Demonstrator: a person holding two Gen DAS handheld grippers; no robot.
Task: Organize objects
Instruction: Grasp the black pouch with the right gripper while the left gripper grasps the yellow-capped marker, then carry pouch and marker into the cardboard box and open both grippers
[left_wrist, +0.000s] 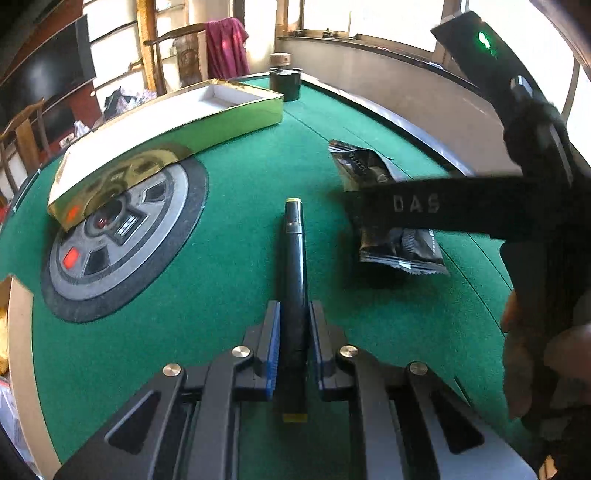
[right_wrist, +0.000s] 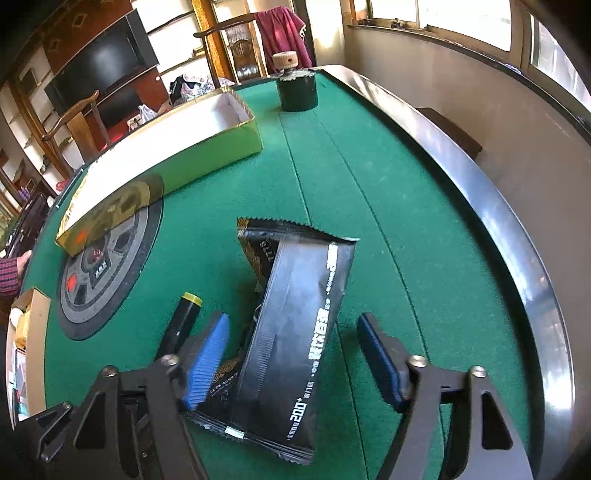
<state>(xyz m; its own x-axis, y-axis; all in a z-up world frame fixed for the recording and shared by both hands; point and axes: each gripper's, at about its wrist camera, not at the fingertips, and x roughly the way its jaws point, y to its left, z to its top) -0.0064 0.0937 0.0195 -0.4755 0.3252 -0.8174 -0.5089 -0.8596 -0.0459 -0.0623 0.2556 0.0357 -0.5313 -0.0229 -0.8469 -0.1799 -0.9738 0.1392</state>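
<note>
Left gripper (left_wrist: 293, 350) low over the green counter (left_wrist: 221, 258), fingers narrow around the black pen (left_wrist: 295, 280), pads just beside the barrel, pen pointing away from me. Right gripper (right_wrist: 295, 354) angled down over the black packets (right_wrist: 295, 332), fingers spread wide either side, not touching. Gold box (left_wrist: 166, 136) sits open far left, partly over the round hub (left_wrist: 122, 243). Dark jar (right_wrist: 297, 92) at far edge.

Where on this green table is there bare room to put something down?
Bare felt lies between the gold box, the black packet and the table rim. The gold box's white inside looks empty too. It is crowded around the pen and packet.
</note>
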